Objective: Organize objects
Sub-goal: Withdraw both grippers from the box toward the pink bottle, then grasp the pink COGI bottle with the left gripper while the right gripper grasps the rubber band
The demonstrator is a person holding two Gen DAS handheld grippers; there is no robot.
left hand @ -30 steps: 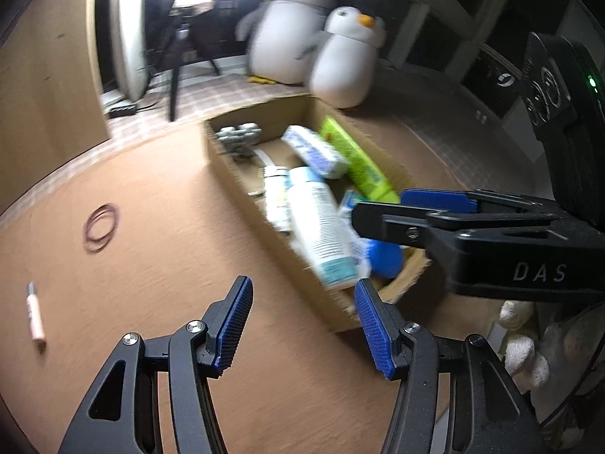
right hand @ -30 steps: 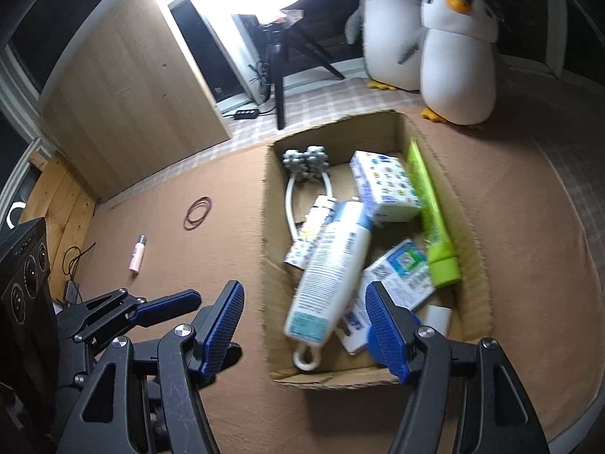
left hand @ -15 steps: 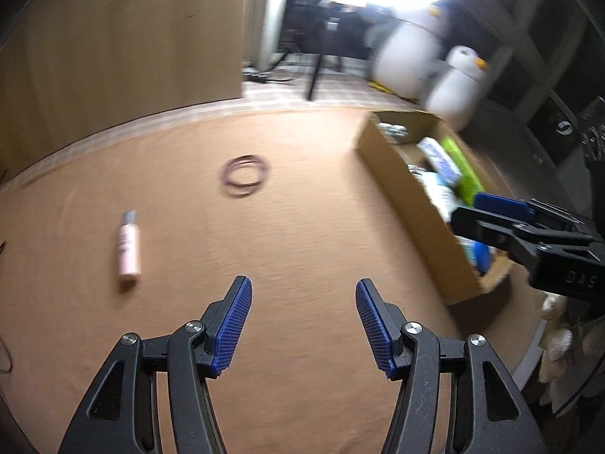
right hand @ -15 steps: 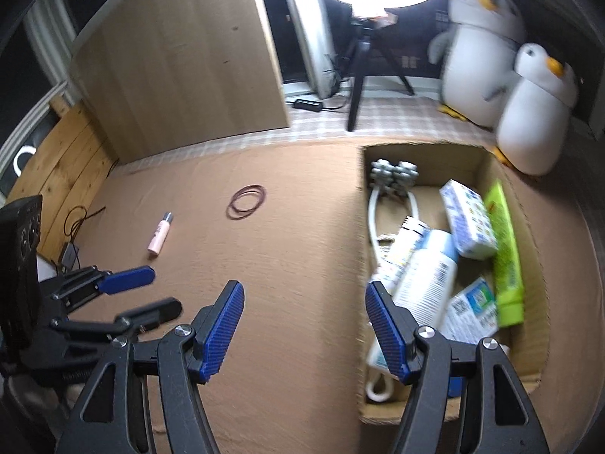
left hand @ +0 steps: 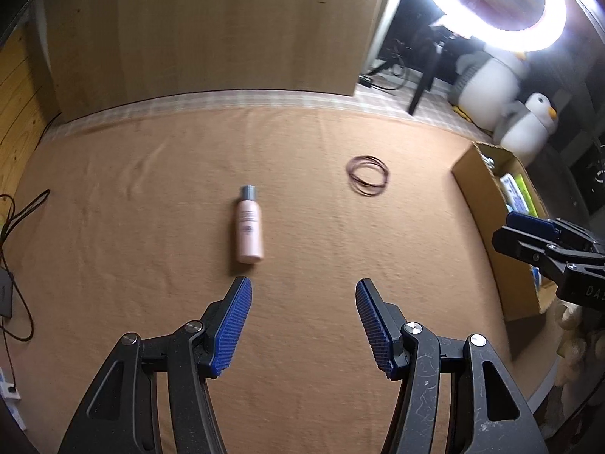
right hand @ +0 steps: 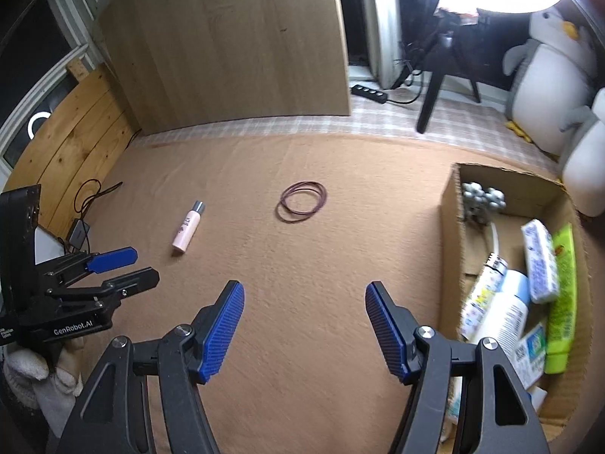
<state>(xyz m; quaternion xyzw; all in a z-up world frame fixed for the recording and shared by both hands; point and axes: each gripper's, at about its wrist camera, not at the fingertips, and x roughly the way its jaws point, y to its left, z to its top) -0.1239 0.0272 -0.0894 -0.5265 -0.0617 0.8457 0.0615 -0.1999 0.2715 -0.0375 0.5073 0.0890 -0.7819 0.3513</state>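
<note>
A small pink bottle (left hand: 248,229) with a grey cap lies on the brown cloth, just ahead of my left gripper (left hand: 301,321), which is open and empty. The bottle also shows in the right wrist view (right hand: 187,227). A ring of dark red rubber bands (left hand: 368,176) lies farther right; it also shows in the right wrist view (right hand: 301,206). A cardboard box (right hand: 452,227) at the right holds a white bottle (right hand: 504,321), a green tube (right hand: 563,295), small boxes and a metal roller. My right gripper (right hand: 304,325) is open and empty, left of the box.
Two penguin plush toys (right hand: 548,87) stand behind the box. A ring light on a tripod (right hand: 438,75) and a wooden panel (right hand: 227,49) stand at the back. Cables and an adapter (left hand: 7,287) lie at the cloth's left edge.
Both grippers have swung left, away from the box, over the open cloth. The pink bottle now lies near the middle of the left wrist view. Both stay open.
</note>
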